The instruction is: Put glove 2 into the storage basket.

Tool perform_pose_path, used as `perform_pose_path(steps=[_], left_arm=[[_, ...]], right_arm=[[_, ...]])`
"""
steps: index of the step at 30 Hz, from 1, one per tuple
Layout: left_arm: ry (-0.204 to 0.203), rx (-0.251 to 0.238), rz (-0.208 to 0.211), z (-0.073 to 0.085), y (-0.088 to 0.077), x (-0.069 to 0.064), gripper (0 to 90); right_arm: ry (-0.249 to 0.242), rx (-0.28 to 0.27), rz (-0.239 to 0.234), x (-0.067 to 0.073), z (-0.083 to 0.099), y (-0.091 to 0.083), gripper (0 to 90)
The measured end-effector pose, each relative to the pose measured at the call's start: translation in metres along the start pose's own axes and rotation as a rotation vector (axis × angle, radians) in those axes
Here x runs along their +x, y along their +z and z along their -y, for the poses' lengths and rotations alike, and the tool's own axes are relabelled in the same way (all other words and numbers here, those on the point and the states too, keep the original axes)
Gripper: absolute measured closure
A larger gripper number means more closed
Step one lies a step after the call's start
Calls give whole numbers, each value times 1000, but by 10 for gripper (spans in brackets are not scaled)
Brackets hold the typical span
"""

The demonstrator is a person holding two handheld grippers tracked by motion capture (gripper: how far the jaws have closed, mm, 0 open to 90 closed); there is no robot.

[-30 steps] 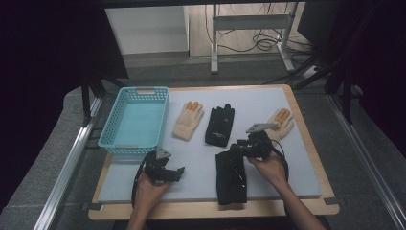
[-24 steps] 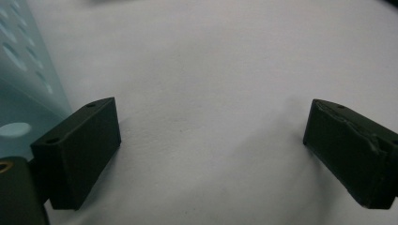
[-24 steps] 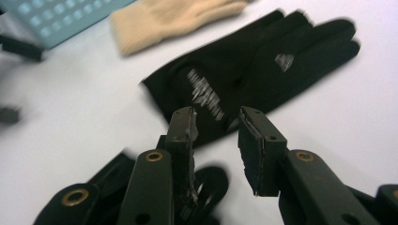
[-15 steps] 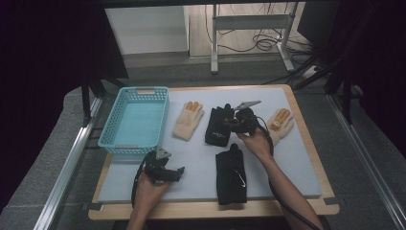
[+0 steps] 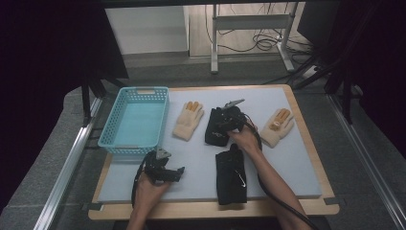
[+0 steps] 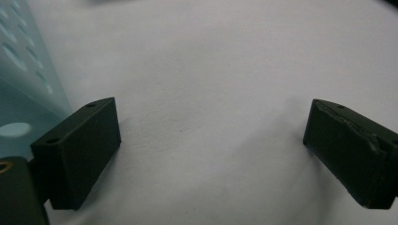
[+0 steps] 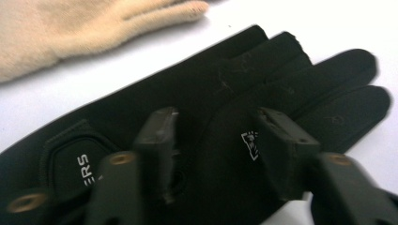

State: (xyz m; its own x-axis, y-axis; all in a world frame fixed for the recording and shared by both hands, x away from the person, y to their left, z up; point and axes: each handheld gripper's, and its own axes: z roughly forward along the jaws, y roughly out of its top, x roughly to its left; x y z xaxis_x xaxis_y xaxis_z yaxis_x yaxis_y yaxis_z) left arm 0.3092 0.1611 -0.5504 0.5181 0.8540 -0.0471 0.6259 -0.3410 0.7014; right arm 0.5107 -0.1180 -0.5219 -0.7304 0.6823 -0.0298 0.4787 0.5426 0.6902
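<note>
Two black gloves lie on the grey mat [image 5: 297, 163]: one far [image 5: 214, 133], one near [image 5: 231, 177]. A cream glove [image 5: 187, 120] lies left of the far black one and another [image 5: 276, 127] to the right. My right gripper [image 5: 221, 120] hovers over the far black glove [image 7: 281, 70]. Its jaws [image 7: 216, 124] have just been opening and straddle the back of the glove without pinching it. The left cream glove [image 7: 70, 28] lies just beyond. My left gripper [image 5: 160, 167] rests open on bare mat [image 6: 211, 126], nothing between its fingers.
A light blue basket [image 5: 110, 139] stands at the mat's far left, and its wall [image 6: 23, 70] is close to my left gripper. The wooden table edge [image 5: 215, 208] runs along the front. Metal frame legs and cables stand beyond the table.
My right gripper has moved away and to the left, from beside the near black glove to over the far black glove. The left gripper has stayed put.
</note>
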Motion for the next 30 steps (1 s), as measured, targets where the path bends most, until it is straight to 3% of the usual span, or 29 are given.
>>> perform_pose_path(steps=[1, 2, 4, 7, 9, 11, 15, 20, 22, 23, 28, 30], left_arm=[[0, 0, -1, 0, 0, 0, 48], [0, 0, 0, 0, 0, 0, 48], [0, 0, 0, 0, 0, 0, 48], [0, 2, -1, 0, 0, 0, 48], [0, 2, -1, 0, 0, 0, 47], [-1, 3, -1, 0, 0, 0, 47], [2, 5, -3, 0, 0, 0, 46], [0, 2, -2, 0, 0, 0, 45], [0, 2, -2, 0, 0, 0, 46], [0, 2, -1, 0, 0, 0, 46], [-2, 1, 0, 0, 0, 0, 46], [-2, 1, 0, 0, 0, 0, 46]], right_arm=[[21, -3, -23, -1, 0, 0, 616], [33, -10, -14, -2, 1, 1, 678], [14, -9, 5, 0, -1, 0, 824], [-16, 8, 26, 4, -4, -1, 873], [-23, 10, 28, 5, -5, -2, 875], [-5, -17, -11, 3, -6, -11, 876], [-7, -36, -34, 2, -9, -23, 877], [-18, -76, -68, 9, -16, -49, 876], [-45, -89, -91, 16, -18, -67, 876], [-45, -89, -91, 16, -18, -67, 876], [-55, -122, -162, 29, -13, -106, 876], [-56, -130, -172, 31, -11, -113, 876]])
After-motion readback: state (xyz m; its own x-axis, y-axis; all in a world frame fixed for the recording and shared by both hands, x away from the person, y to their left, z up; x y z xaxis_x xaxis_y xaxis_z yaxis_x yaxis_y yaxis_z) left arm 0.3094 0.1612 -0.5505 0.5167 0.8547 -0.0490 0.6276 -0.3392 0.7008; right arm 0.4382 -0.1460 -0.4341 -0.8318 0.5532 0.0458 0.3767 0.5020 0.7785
